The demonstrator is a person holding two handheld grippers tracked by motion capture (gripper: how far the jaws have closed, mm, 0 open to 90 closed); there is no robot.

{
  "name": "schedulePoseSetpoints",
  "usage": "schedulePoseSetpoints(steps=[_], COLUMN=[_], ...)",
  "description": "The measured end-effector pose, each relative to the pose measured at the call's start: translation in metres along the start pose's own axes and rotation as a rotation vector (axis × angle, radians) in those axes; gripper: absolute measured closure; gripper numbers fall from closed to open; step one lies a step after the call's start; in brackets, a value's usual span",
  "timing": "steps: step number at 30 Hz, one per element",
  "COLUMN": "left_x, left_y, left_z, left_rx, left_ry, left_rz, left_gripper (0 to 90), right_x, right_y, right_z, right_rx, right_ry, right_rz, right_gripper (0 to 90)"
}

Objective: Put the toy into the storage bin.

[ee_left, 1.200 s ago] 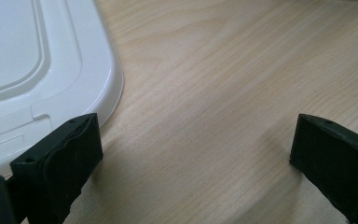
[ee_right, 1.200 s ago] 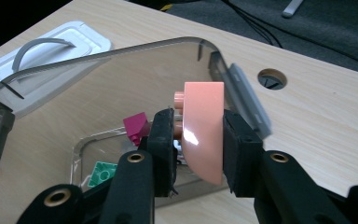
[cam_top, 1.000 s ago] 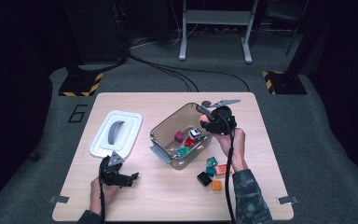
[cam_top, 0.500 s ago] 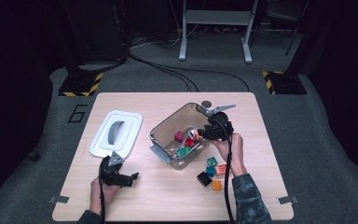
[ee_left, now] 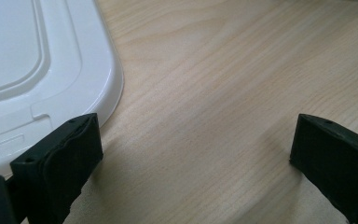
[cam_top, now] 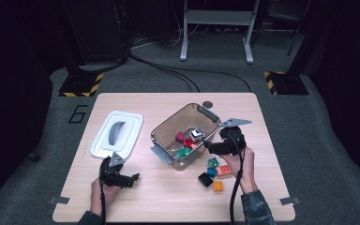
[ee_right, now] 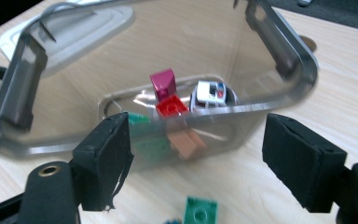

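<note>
A clear plastic bin (cam_top: 168, 127) stands mid-table and holds a maroon block (cam_top: 180, 137), a white toy car (cam_top: 196, 134), a red block (cam_top: 188, 142) and a green block (cam_top: 183, 152). My right gripper (cam_top: 211, 145) is open at the bin's near right side, its jaws pointing at the wall. In the right gripper view the bin's rim (ee_right: 279, 44) sits just past the open right gripper (ee_right: 200, 163), with the car (ee_right: 210, 92), a peach block (ee_right: 186, 142) and a red block (ee_right: 171, 106) inside. My left gripper (cam_top: 132, 178) is open and empty over bare wood near the front left.
A white lid (cam_top: 117, 133) lies left of the bin, and its corner (ee_left: 42, 70) is beside my left gripper (ee_left: 191, 158). Several loose blocks lie in front of the bin, among them green (cam_top: 213, 162), black (cam_top: 205, 179) and orange (cam_top: 218, 185). A small round disc (cam_top: 207, 104) lies behind the bin.
My right gripper has drawn back from over the bin's far right corner toward the person, to the bin's near right side. The left gripper has not moved.
</note>
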State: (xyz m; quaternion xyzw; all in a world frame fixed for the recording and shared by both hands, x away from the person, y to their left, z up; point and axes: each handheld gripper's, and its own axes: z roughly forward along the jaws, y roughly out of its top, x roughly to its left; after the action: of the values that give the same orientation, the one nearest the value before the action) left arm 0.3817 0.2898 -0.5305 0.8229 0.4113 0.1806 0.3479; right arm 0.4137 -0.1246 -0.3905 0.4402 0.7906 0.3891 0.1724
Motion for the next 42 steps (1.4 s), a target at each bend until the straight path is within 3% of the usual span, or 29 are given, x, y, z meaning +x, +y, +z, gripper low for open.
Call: schedulePoseSetpoints(steps=[9,16,24,25,29,30,34,36,38,42], left_x=[0.0,0.0,0.0,0.0,0.0,0.0,0.0,0.0,0.0,0.0], left_y=[0.0,0.0,0.0,0.0,0.0,0.0,0.0,0.0,0.0,0.0], left_z=[0.0,0.0,-0.001,-0.001,-0.001,-0.001,-0.001,0.0,0.0,0.0], left_rx=[0.0,0.0,0.009,0.009,0.008,0.008,0.008,0.0,0.0,0.0], left_ry=[0.0,0.0,-0.004,-0.004,-0.005,-0.004,-0.005,0.0,0.0,0.0], left_rz=[0.0,0.0,0.002,0.002,0.001,0.002,0.001,0.0,0.0,0.0], left_gripper=[2.0,2.0,2.0,2.0,2.0,2.0,2.0,2.0,2.0,2.0], right_x=[-0.011,-0.032,-0.044,-0.045,-0.05,-0.051,-0.056,-0.058,-0.059,-0.062], right_y=[-0.046,-0.087,-0.103,-0.106,-0.11,-0.11,-0.112,-0.113,-0.114,-0.116], right_z=[-0.006,0.013,0.03,0.033,0.036,0.035,0.032,0.029,0.027,0.021], right_rx=[0.061,0.133,0.157,0.165,0.163,0.166,0.167,0.176,0.177,0.134], right_ry=[-0.046,-0.009,0.031,0.035,0.053,0.059,0.035,0.009,-0.013,0.043], right_rz=[0.007,0.02,0.047,0.059,0.07,0.096,0.124,0.171,0.185,0.121], right_gripper=[21.9,18.0,23.3,29.6,35.7,36.9,38.4,38.6,34.8,19.8])
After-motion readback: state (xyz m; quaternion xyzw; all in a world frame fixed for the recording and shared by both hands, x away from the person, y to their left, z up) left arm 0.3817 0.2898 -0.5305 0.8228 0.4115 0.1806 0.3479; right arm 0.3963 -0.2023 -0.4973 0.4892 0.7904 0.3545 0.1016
